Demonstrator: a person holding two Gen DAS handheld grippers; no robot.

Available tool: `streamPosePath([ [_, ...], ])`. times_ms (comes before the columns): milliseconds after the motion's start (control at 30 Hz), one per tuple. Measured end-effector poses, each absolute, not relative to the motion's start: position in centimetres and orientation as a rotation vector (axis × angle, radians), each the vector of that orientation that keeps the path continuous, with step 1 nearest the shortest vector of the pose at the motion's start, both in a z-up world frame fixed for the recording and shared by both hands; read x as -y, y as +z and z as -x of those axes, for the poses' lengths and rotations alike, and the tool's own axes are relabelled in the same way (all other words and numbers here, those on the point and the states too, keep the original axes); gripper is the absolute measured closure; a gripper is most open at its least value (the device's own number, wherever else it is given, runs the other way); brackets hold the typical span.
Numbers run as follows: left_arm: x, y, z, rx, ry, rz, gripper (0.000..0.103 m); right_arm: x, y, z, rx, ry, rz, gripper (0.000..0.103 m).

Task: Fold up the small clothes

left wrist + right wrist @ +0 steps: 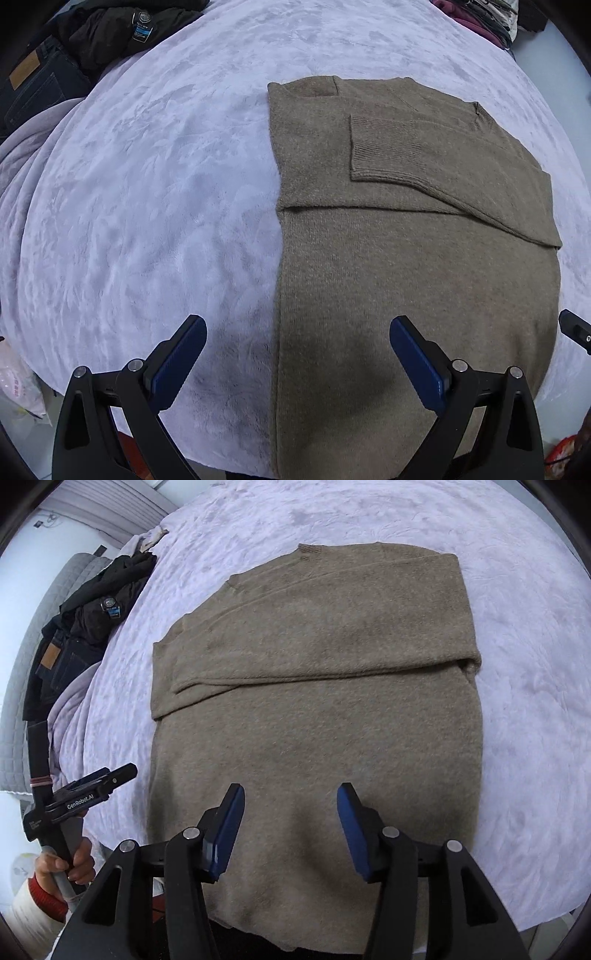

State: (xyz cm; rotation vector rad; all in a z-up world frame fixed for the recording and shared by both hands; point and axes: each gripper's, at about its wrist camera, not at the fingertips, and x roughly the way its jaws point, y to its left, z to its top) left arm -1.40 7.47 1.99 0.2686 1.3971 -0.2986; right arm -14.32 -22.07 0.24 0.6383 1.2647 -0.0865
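The sweater (pixel 314 701) lies flat on the blanket (pixel 517 701) that covers the bed, its sleeves folded across its upper part, one cuff (pixel 384 147) on top. In the left wrist view the left tool (pixel 297 328) hangs over the sweater's left edge; the right tool (pixel 290 794) hangs over its lower middle. A pile of clothes (pixel 85 627) sits at the blanket's far left edge, well apart from the sweater
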Motion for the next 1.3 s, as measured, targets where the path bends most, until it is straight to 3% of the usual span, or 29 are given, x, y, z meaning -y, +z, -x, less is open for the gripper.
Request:
streamPosePath([
  [200, -7.7, 3.9, 2.9, -1.408, -0.346, -0.28, 0.003, 20.1, 2.7, 15.4, -1.226, -0.11, -0.641, 0.039],
  [267, -7.9, 4.2, 3.1, -1.421, -0.364, -0.29, 0.003, 19.4, 3.7, 15.7, -1.206, -0.118, -0.62, 0.033],
  [333, -8.0, 4.8, 3.7, -1.414, -0.376, -0.312, 0.003, 18.6, 4.8, 16.0, -1.177, -0.13, -0.586, 0.021],
  [500, -8.5, 5.7, 4.9, -1.402, -0.419, -0.35, 0.002, 16.6, 7.1, 17.0, -1.113, -0.164, -0.517, 0.015],
  [1067, -11.6, 5.3, 12.2, -1.418, -0.462, -0.367, 0.001, 15.7, 8.2, 22.0, -1.153, -0.169, -0.55, 0.014],
  [1300, -9.3, 3.8, 16.8, -1.433, -0.41, -0.38, 0.001, 18.6, 6.8, 28.9, -1.221, -0.171, -0.519, 0.014],
])
